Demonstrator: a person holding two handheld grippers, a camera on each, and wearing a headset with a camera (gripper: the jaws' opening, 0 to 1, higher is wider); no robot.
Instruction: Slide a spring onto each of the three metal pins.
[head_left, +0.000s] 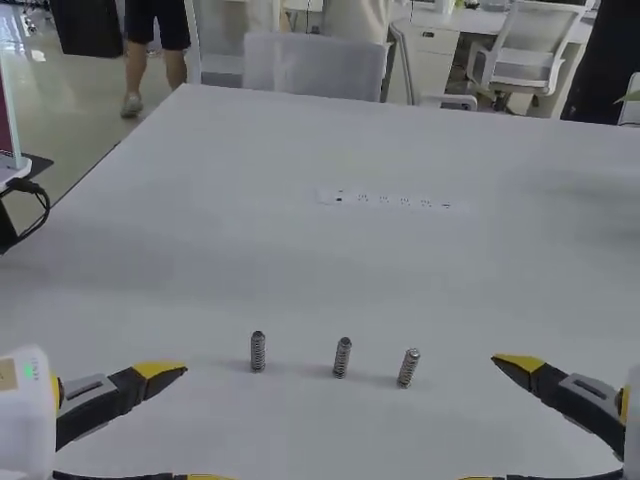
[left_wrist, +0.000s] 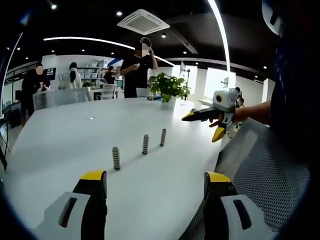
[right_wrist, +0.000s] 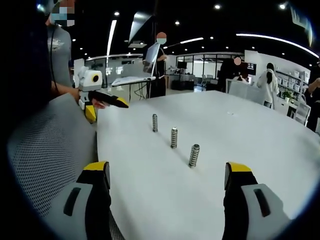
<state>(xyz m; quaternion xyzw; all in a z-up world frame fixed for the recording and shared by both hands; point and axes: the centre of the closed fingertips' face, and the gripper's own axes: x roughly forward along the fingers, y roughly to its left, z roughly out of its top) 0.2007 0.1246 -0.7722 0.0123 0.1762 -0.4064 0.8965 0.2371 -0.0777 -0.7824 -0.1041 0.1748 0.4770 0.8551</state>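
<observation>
Three upright metal pins stand in a row near the front of the white table (head_left: 300, 250), each with a spring around it: the left spring (head_left: 258, 352), the middle spring (head_left: 342, 357) and the right spring (head_left: 408, 367). My left gripper (head_left: 195, 425) sits at the lower left, open and holding nothing, a short way left of the row. At the lower right, my right gripper (head_left: 478, 420) is open too, with nothing between its yellow-tipped jaws. The left gripper view has the row (left_wrist: 145, 144) ahead of the open left gripper (left_wrist: 155, 177). The right gripper view has it (right_wrist: 174, 137) beyond the open right gripper (right_wrist: 167, 168).
A flush socket strip (head_left: 390, 200) lies in the table's middle. Office chairs (head_left: 315, 65) stand along the far edge, with a person (head_left: 150, 50) walking behind. A potted plant (left_wrist: 169, 87) stands on the table's far end, and a mesh chair (right_wrist: 50, 145) is close to my side.
</observation>
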